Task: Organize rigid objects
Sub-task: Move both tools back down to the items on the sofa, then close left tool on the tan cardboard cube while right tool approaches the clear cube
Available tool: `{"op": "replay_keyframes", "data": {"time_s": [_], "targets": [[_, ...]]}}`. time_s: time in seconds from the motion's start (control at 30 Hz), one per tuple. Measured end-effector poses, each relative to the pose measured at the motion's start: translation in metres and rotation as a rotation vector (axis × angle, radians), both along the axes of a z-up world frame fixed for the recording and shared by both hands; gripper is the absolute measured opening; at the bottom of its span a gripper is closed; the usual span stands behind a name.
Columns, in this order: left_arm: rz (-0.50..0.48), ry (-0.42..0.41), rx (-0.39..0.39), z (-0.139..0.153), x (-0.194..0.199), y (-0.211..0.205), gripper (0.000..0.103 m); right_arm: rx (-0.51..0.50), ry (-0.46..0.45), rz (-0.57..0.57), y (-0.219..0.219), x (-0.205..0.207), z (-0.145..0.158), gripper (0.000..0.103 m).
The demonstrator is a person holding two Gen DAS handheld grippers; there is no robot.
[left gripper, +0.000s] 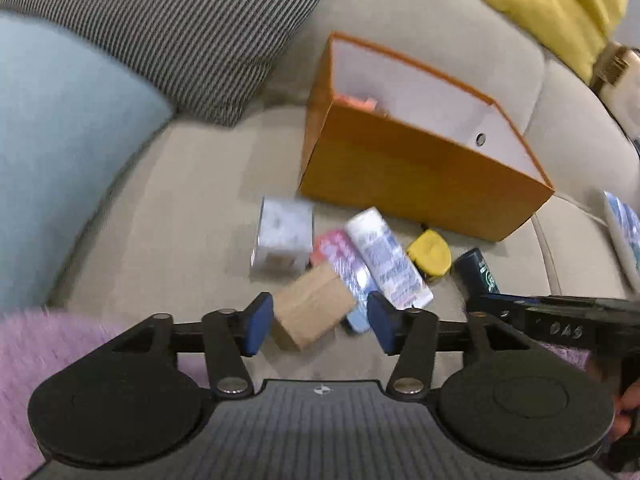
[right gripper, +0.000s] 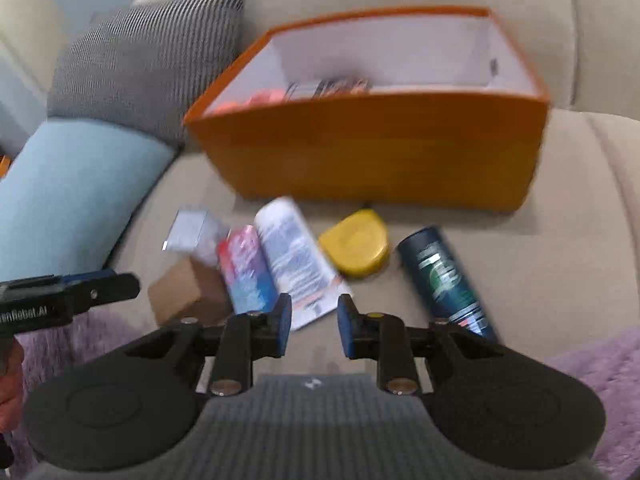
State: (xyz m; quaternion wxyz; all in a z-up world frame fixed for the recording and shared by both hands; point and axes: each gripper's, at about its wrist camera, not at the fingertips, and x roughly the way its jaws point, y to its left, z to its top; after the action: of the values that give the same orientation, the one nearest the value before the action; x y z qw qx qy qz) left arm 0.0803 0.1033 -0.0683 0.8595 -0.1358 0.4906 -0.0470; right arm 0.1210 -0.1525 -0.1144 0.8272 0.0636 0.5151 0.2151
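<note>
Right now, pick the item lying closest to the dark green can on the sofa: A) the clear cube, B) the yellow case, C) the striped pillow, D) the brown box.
B: in the right wrist view the yellow case lies just beside the can, while the brown box and clear cube sit at the far end of the row.

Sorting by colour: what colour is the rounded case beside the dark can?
Yellow case; clearest in the right wrist view.

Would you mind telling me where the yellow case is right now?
The yellow case lies on the sofa seat just in front of the orange box, between the white tube and the dark blue can.
</note>
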Motion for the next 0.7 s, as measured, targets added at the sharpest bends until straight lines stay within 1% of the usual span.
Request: {"op": "replay_keyframes", "data": {"time_s": [0.03, 0.1, 0.2, 0.3, 0.37, 0.5, 0.57, 0.63, 0.67, 0.7], "targets": [[-0.002, 0.009, 0.002, -0.004, 0.0, -0.001, 0.068, -0.008, 0.004, 0.01, 0.004, 0.001, -0.002, 0.031], [-0.024, 0.007, 0.04, -0.007, 0.0, -0.005, 0.07, -0.029, 0.013, 0.031, 0.01, 0.0, -0.005, 0.035], [-0.088, -0.01, 0.1, -0.012, 0.003, -0.01, 0.075, -0.027, 0.04, 0.059, 0.019, 0.004, -0.013, 0.036], [-0.2, -0.025, 0.173, -0.016, 0.012, -0.019, 0.08, -0.022, 0.045, 0.097, 0.03, 0.008, -0.014, 0.036], [-0.28, -0.025, 0.214, -0.019, 0.016, -0.024, 0.08, -0.02, 0.038, 0.115, 0.037, 0.013, -0.013, 0.036], [-0.402, -0.012, 0.255, -0.028, 0.026, -0.033, 0.08, -0.043, 0.025, 0.144, 0.054, 0.024, -0.014, 0.036], [-0.444, 0.0, 0.281, -0.034, 0.031, -0.037, 0.08, -0.045, 0.031, 0.148, 0.059, 0.029, -0.016, 0.036], [-0.463, 0.019, 0.283, -0.039, 0.036, -0.039, 0.073, -0.044, 0.039, 0.149, 0.062, 0.033, -0.018, 0.036], [-0.47, 0.02, 0.283, -0.04, 0.037, -0.04, 0.064, -0.046, 0.04, 0.149, 0.062, 0.034, -0.019, 0.036], [-0.477, 0.016, 0.282, -0.041, 0.038, -0.041, 0.06, -0.047, 0.041, 0.149, 0.062, 0.035, -0.02, 0.036]]}}
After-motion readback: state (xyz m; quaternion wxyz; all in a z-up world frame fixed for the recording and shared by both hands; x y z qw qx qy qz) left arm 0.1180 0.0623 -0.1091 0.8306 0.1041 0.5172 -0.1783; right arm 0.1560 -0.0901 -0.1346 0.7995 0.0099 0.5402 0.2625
